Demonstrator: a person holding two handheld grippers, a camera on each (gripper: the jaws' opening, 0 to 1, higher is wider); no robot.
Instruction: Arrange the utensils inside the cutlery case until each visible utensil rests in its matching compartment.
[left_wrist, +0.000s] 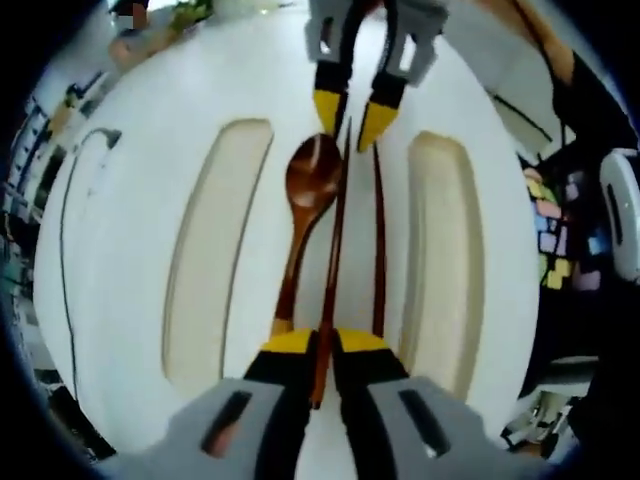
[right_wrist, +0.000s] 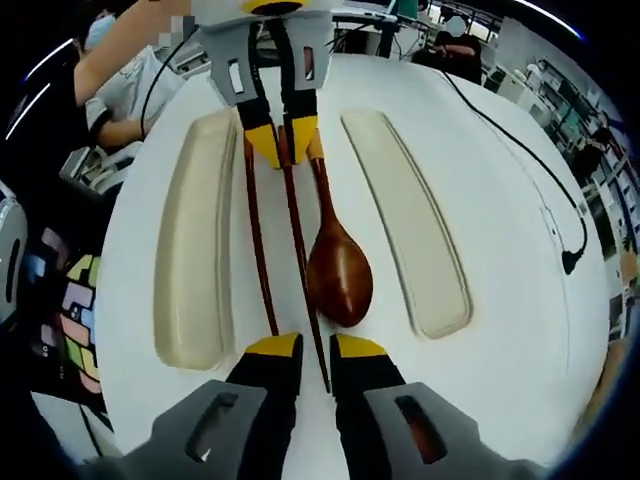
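Observation:
On the white table, a dark wooden chopstick runs lengthwise between both grippers. My left gripper is shut on its thick end. My right gripper stands slightly open, with the thin tip between its jaws. A brown wooden spoon lies right beside this chopstick, and a second chopstick lies on its other side. Two long cream case trays flank the utensils, and nothing lies in either.
A black cable trails along one side of the round white table. Coloured sticky notes show beyond the opposite edge. A seated person is behind the table.

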